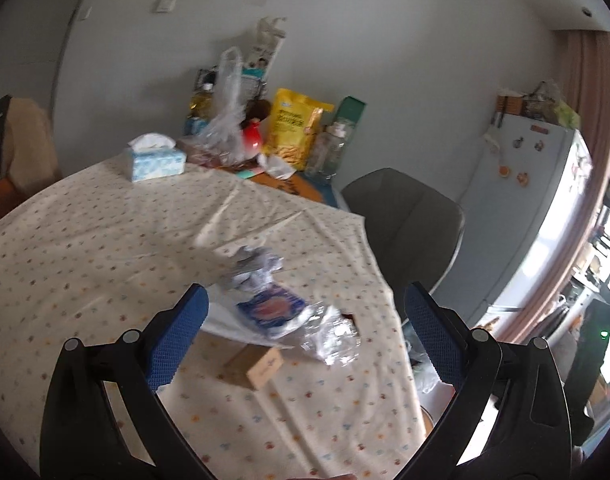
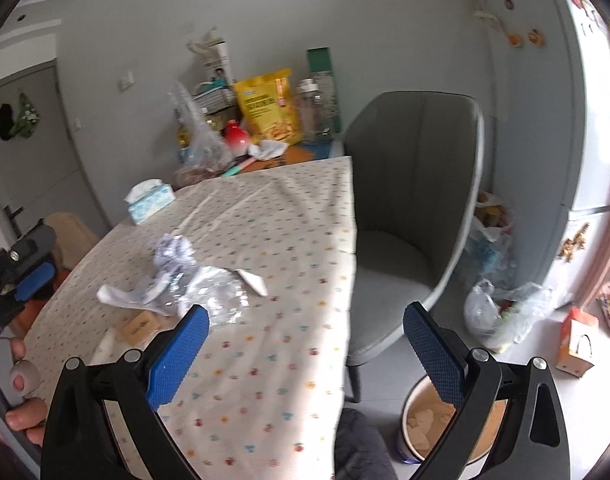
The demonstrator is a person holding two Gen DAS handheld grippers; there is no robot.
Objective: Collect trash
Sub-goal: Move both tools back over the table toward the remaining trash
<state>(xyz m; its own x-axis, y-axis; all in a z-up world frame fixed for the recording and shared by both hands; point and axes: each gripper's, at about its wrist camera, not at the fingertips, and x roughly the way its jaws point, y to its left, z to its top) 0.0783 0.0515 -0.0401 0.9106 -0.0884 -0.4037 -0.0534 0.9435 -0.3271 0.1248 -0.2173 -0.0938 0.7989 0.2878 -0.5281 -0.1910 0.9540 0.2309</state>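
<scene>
A pile of trash lies on the dotted tablecloth (image 1: pixel 85 248): a crumpled paper ball (image 1: pixel 253 266), a blue and pink wrapper (image 1: pixel 273 308), clear crinkled plastic (image 1: pixel 333 336) and a small brown box (image 1: pixel 257 366). My left gripper (image 1: pixel 305 304) is open and empty, just above and in front of the pile. In the right wrist view the paper ball (image 2: pixel 175 252), clear plastic (image 2: pixel 217 296) and brown box (image 2: pixel 139 326) lie left of my right gripper (image 2: pixel 305 320), which is open and empty over the table's right side. The left gripper (image 2: pixel 29 276) shows at the far left.
A round bin (image 2: pixel 449 424) with paper inside stands on the floor by the grey chair (image 2: pixel 413 208). A tissue box (image 1: pixel 155 158), a yellow snack bag (image 1: pixel 293 132), bottles and bags crowd the table's far end. Plastic bags (image 2: pixel 501 308) lie by the fridge (image 2: pixel 565 100).
</scene>
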